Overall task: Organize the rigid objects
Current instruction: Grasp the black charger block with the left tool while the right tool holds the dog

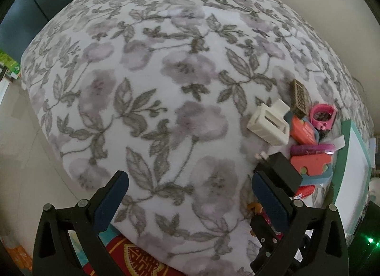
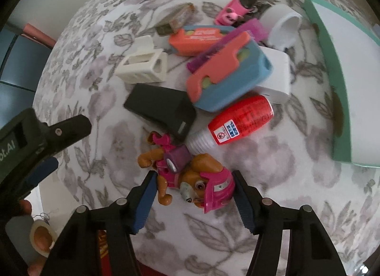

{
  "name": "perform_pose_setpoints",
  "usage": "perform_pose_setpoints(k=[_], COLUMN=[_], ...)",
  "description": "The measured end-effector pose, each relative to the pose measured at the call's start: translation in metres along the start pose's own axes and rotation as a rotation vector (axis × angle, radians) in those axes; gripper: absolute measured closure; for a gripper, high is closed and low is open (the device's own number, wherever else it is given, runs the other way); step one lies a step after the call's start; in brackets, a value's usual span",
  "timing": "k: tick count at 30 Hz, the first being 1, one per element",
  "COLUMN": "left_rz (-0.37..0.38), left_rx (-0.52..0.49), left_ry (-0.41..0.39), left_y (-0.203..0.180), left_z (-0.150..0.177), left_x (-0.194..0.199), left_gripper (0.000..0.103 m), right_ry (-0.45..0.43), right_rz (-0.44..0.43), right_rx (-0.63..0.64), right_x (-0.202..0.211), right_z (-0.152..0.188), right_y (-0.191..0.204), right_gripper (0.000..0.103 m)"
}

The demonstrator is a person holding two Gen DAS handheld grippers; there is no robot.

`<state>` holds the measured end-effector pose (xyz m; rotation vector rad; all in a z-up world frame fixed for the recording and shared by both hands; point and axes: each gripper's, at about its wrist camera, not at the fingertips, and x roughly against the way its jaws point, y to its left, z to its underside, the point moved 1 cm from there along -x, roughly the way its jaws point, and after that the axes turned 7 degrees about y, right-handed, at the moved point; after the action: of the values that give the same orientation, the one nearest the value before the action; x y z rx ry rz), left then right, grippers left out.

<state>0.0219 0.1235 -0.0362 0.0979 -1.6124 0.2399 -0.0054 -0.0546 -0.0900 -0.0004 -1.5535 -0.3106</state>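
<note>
While half-closed, right gripper (image 2: 193, 189) brackets toy dog (image 2: 190, 181) — contact unclear

The right claw (image 2: 194, 195) straddles a toy puppy (image 2: 190, 181) on the floral blanket (image 2: 273, 192).

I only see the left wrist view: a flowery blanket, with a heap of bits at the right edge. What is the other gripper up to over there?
Observer: The right gripper straddles a toy dog in a pink helmet. I can't tell whether the pads press it.
Operator: What's the red thing behind the black block?
Observer: A red bottle lies on its side beside the black block, white cap toward the dog.
Operator: Anything by that teal tray?
Observer: A white cup lies tipped over next to the teal tray.
</note>
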Motion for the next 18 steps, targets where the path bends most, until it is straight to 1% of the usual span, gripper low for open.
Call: perform_pose_setpoints(k=[3, 5, 7, 10, 13, 15, 16, 18], left_rz=[0.003, 0.012, 0.035, 0.047, 0.075, 0.095, 0.109, 0.13], left_rx=[-0.025, -0.045, -0.07, -0.105, -0.134, -0.153, -0.162, -0.181], left_ry=[-0.003, -0.006, 0.0, 0.006, 0.008, 0.003, 0.0, 0.001], left_y=[-0.008, -0.016, -0.025, -0.037, -0.049, -0.056, -0.062, -0.072], left_z=[-0.003, -0.002, -0.003, -0.002, -0.003, -0.004, -0.005, -0.008], left_x=[-0.002, -0.003, -0.005, -0.009, -0.011, -0.013, -0.014, -0.017], left_gripper=[0.0, 0.0, 0.0, 0.0, 0.0, 0.0, 0.0, 0.0], right_ry=[0.008, 0.009, 0.003, -0.008, -0.016, -0.017, -0.016, -0.019], right_rz=[0.028, 0.032, 0.052, 0.078, 0.068, 0.042, 0.036, 0.028], right_rx=[-0.008, -0.017, -0.027, -0.039, -0.078, -0.106, -0.114, -0.127], right_x=[0.003, 0.005, 0.009, 0.016, 0.021, 0.022, 0.02, 0.023], right_z=[0.0, 0.0, 0.0, 0.001, -0.001, -0.002, -0.002, 0.001], right_y=[-0.012, -0.021, -0.032, -0.05, -0.069, -0.085, -0.084, -0.094], right_gripper=[0.038, 0.038, 0.038, 0.038, 0.038, 0.038, 0.038, 0.038])
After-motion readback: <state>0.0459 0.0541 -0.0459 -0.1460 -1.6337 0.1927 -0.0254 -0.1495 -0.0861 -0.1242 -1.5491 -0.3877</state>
